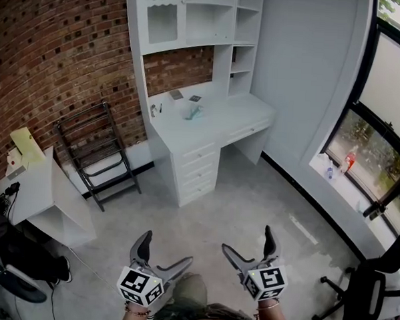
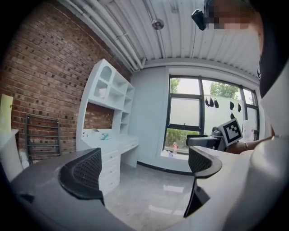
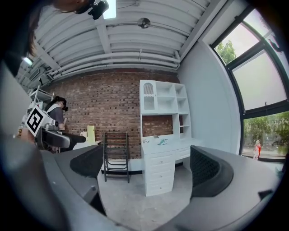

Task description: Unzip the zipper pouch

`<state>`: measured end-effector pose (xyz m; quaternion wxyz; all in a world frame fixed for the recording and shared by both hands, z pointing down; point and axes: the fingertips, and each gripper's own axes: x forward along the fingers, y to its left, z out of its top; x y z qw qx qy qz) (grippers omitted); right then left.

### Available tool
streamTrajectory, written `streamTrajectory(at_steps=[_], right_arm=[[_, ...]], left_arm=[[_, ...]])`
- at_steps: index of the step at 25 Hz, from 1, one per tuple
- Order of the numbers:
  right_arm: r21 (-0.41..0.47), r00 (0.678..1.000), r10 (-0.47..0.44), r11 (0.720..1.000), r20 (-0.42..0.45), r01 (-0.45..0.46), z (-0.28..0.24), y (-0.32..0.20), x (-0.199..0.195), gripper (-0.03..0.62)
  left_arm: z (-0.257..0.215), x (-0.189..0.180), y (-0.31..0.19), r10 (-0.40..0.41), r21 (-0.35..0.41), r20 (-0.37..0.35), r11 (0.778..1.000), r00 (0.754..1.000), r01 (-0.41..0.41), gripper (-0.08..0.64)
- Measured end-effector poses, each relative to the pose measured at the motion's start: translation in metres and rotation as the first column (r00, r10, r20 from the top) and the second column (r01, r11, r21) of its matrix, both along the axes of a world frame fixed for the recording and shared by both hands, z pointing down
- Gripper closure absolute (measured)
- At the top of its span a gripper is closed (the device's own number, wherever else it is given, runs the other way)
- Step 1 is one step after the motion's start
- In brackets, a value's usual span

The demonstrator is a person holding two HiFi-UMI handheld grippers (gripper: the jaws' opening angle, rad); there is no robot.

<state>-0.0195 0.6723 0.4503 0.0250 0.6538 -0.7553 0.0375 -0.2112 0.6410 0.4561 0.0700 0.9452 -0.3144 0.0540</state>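
teal pouch (image 1: 194, 111) far off on desk (image 1: 237, 115); left gripper (image 1: 165, 249) & right gripper (image 1: 247, 240) agape, empty, so risk = pouch slides if zip's pulled unpinned.

No legible text, brand, number or sign appears in any view. The only printed marks are black-and-white square markers (image 1: 140, 286) on the rear cube of the left gripper (image 1: 165, 248) and the right gripper (image 1: 247, 239). They carry no readable characters.
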Motion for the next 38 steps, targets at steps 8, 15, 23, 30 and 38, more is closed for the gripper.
streamTrajectory(at_steps=[8,15,23,30,38], right_arm=[[0.020,0.998,0.057,0.998,0.007,-0.058,0.002,-0.034,0.024,0.026],[0.007,0.998,0.055,0.998,-0.031,-0.054,0.012,-0.103,0.043,0.029],[0.017,0.995,0.036,0.999,-0.098,-0.035,0.008,-0.216,0.064,0.032],[0.011,0.995,0.069,0.998,-0.072,-0.068,-0.005,-0.323,0.096,0.034],[0.002,0.996,0.062,0.998,-0.070,-0.062,-0.013,-0.431,0.127,0.038]], left_arm=[[-0.002,-0.001,-0.041,-0.049,0.021,-0.031,0.999,0.998,0.050,-0.009],[0.009,0.029,-0.115,-0.025,0.014,-0.028,1.000,0.999,0.026,-0.009],[0.005,0.069,-0.244,-0.022,-0.025,-0.070,0.999,0.997,0.021,-0.009],[-0.004,0.105,-0.356,0.019,-0.024,-0.050,0.999,0.999,-0.020,-0.009],[-0.012,0.133,-0.459,0.023,0.019,-0.022,1.000,0.999,-0.023,-0.009]])
